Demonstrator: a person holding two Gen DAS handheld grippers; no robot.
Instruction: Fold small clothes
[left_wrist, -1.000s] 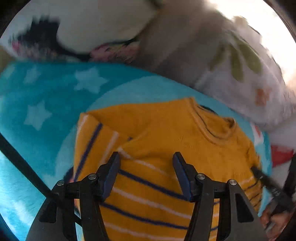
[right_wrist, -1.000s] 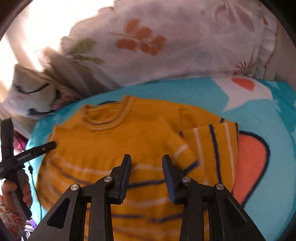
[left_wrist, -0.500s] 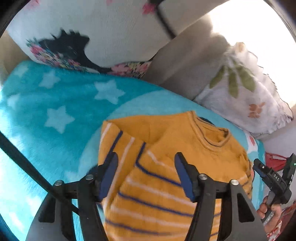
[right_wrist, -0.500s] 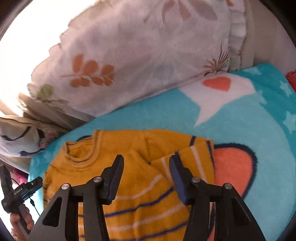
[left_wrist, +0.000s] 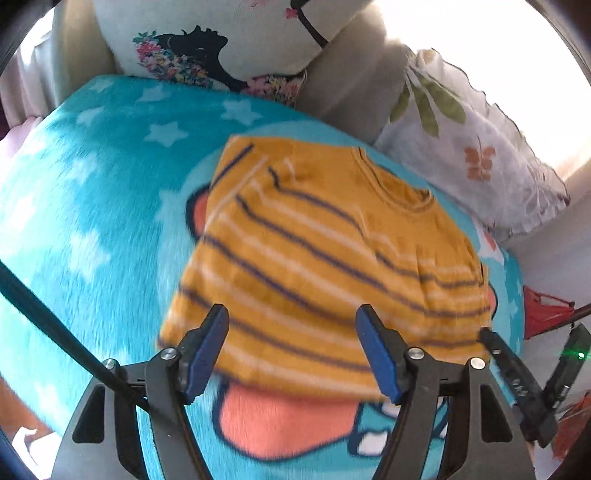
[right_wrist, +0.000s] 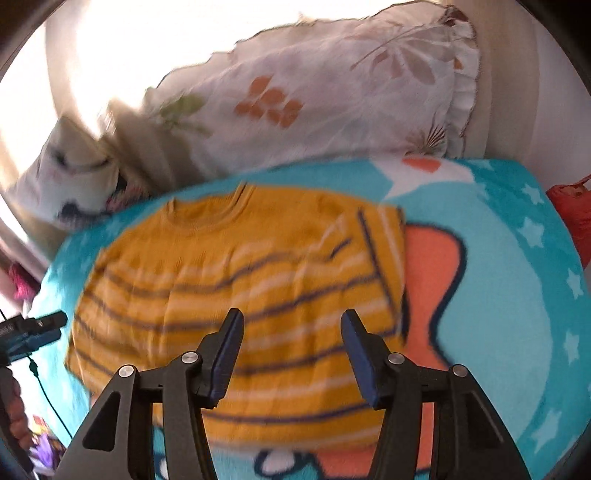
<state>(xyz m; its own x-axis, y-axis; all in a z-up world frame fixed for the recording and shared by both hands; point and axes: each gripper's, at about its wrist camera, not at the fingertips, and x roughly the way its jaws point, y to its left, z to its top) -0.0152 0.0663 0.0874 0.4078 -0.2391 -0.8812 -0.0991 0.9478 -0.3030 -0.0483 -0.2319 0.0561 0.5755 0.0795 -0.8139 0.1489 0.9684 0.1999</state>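
A small mustard-yellow sweater (left_wrist: 325, 251) with navy and white stripes lies flat on a turquoise fleece blanket (left_wrist: 103, 221), both sleeves folded in over the body. It also shows in the right wrist view (right_wrist: 236, 280). My left gripper (left_wrist: 291, 347) is open and empty, above the sweater's bottom hem. My right gripper (right_wrist: 291, 350) is open and empty, also above the lower part of the sweater. The right gripper shows at the right edge of the left wrist view (left_wrist: 517, 380).
The blanket (right_wrist: 517, 280) has white stars and an orange shape (right_wrist: 432, 266). A leaf-print pillow (right_wrist: 332, 96) and a cushion with a black silhouette print (left_wrist: 221, 40) lie behind the sweater. A red object (left_wrist: 543, 310) sits at the blanket's right edge.
Both grippers have pulled back toward the sweater's bottom hem, so more of the sweater and blanket show. Both stay open and empty. The sweater has not visibly changed.
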